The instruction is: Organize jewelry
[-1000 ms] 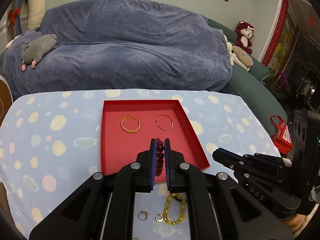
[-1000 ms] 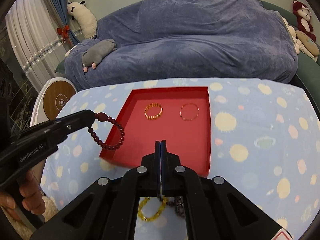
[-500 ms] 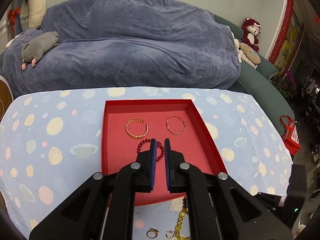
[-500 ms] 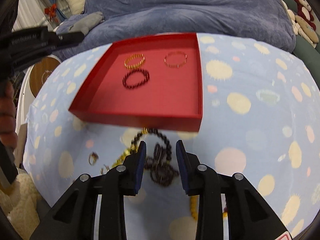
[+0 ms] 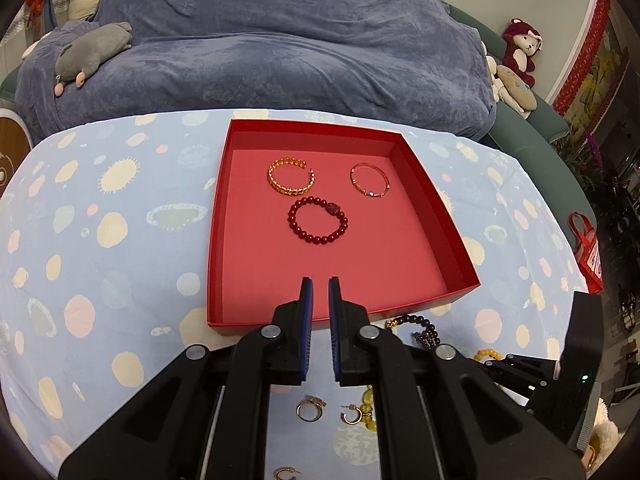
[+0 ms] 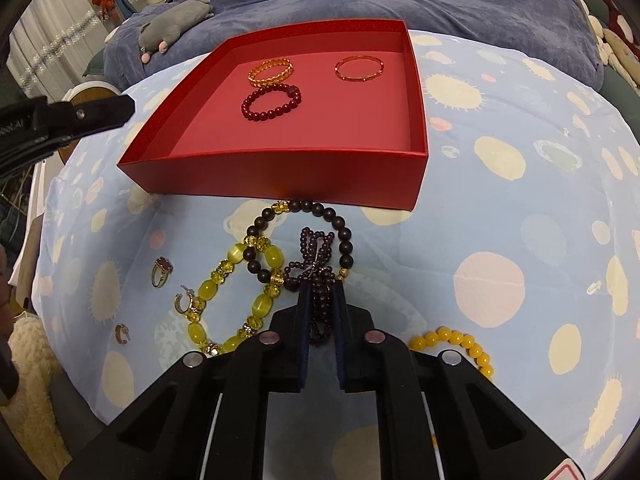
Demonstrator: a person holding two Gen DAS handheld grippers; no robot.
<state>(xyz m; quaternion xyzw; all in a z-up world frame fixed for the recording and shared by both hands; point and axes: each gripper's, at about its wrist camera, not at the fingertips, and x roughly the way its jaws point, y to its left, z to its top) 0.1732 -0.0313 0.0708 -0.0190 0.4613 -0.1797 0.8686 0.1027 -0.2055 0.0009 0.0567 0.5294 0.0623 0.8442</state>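
The right hand-held gripper point(image 6: 320, 296) has just squeezed shut on the dark purple bead string point(image 6: 316, 264); the left hand-held gripper point(image 5: 320, 284) is shut, holding nothing, with the red box point(image 5: 452, 248) just ahead.

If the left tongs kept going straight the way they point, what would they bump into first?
Probably the bare floor of the red tray, just past its near wall. The left tongs are shut and empty; depth is hard to judge.

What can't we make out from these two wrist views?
- Purple bead bracelet, right wrist view: its near end is hidden between the right gripper fingers.
- Yellow bead bracelet, right wrist view: partly behind the gripper body.
- Hoop earring, left wrist view: cut off by the bottom edge.
- Ring: stone detail too small.
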